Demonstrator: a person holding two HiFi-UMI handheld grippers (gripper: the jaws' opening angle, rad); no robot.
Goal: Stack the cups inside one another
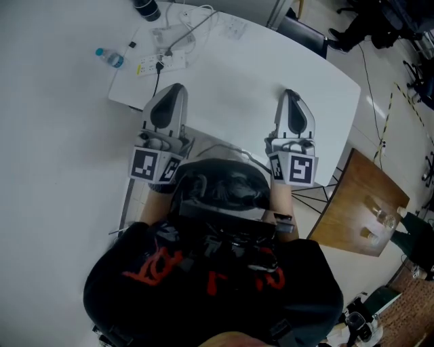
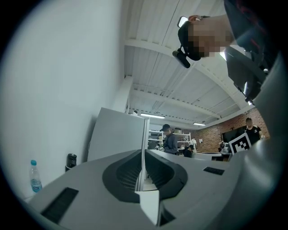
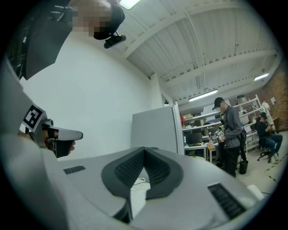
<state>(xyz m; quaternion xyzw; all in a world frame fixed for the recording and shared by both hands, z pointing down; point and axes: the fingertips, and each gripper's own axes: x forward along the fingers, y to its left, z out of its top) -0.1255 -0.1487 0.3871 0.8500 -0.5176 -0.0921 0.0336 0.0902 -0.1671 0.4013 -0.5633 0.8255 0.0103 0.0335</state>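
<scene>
No cup shows on the white table. Two small clear objects, possibly cups, stand on a wooden tabletop at the right; I cannot tell for sure. My left gripper and right gripper are held side by side over the table, pointing away from me. In the left gripper view the left gripper has its pads together with nothing between them. In the right gripper view the right gripper is likewise shut and empty. The left gripper's body shows at that view's left.
A water bottle, a power strip with cables and a dark flask lie at the table's far side. A chair stands beyond the far edge. A person stands by shelves in the background.
</scene>
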